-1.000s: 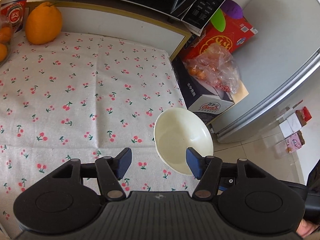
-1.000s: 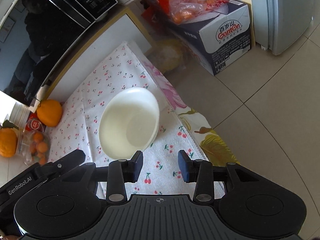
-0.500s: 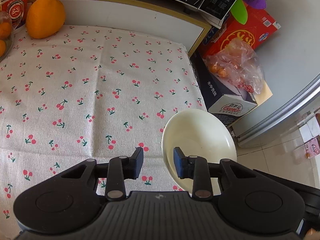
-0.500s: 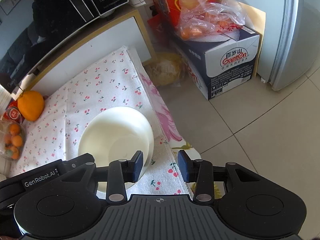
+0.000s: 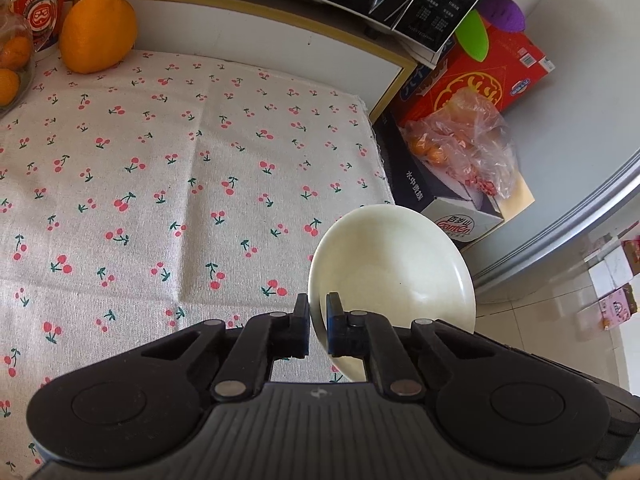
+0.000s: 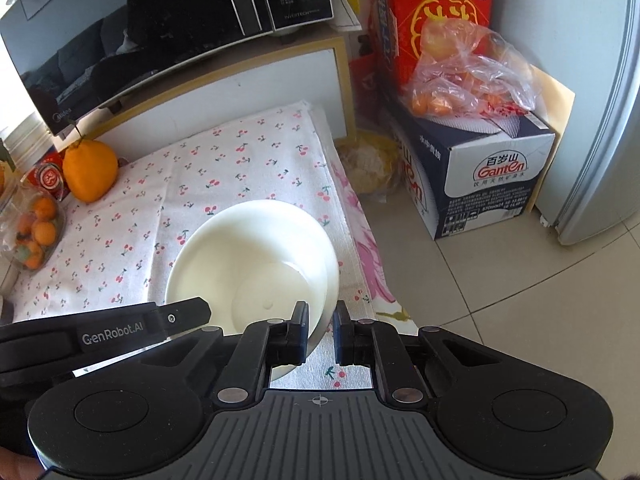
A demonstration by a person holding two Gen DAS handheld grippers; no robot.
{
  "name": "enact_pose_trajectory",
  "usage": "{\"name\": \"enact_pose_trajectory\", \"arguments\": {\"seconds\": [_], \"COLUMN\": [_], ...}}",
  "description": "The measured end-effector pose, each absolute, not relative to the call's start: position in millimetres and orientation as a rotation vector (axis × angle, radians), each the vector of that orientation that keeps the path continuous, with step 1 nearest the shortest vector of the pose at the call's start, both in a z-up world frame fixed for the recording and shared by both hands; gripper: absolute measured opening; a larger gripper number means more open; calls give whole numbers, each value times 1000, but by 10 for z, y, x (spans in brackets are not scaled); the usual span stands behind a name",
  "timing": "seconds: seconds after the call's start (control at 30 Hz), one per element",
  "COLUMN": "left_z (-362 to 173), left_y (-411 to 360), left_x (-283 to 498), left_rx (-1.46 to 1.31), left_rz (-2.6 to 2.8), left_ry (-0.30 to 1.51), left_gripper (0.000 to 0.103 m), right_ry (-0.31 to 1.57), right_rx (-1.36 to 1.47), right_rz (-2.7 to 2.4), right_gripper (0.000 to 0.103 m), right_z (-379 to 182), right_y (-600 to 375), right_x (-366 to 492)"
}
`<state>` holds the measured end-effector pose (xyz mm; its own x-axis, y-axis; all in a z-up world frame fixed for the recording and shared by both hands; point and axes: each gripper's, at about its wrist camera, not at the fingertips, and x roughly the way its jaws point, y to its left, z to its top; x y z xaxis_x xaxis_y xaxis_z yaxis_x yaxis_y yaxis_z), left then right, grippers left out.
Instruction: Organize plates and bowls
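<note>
A cream-white bowl [image 5: 392, 264] sits at the right edge of the cherry-print tablecloth [image 5: 160, 200], partly over the edge. My left gripper [image 5: 318, 320] has its jaws closing, and its pads pinch the bowl's near-left rim. In the right wrist view the same bowl [image 6: 248, 264] lies just ahead. My right gripper [image 6: 322, 330] is closing too, with the bowl's near-right rim between its pads. The left gripper [image 6: 192, 312] reaches in from the left onto the bowl's near rim.
A large orange fruit [image 5: 98, 32] and a container of small oranges [image 6: 36, 232] stand at the back left. A black microwave [image 6: 140, 40] sits on the shelf behind. Beside the table are a water box [image 6: 500, 176], a bag of oranges [image 5: 460, 140] and a fridge [image 6: 600, 120].
Both grippers went from open to closed on the bowl's rim. The left one shifted toward the bowl's left edge. The right one rolled and moved in over the bowl's right edge.
</note>
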<state>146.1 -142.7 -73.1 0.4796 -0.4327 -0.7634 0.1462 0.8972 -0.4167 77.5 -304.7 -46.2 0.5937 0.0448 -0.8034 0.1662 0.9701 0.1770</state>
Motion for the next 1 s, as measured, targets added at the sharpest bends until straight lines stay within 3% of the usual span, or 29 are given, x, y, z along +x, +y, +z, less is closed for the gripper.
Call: {"name": "enact_pose_trajectory", "arguments": {"seconds": [1.0], "left_z": [-234], "left_y": [-874], "left_x": [805], "left_rx": [-305], "left_rz": [-390], "left_ry": [897], "left_gripper": [9], "right_ry": [798], "right_rx": [324], "right_rz": [123], "right_gripper": [14], "right_z": [-59], "right_y": [-2713], "right_x": [200]}}
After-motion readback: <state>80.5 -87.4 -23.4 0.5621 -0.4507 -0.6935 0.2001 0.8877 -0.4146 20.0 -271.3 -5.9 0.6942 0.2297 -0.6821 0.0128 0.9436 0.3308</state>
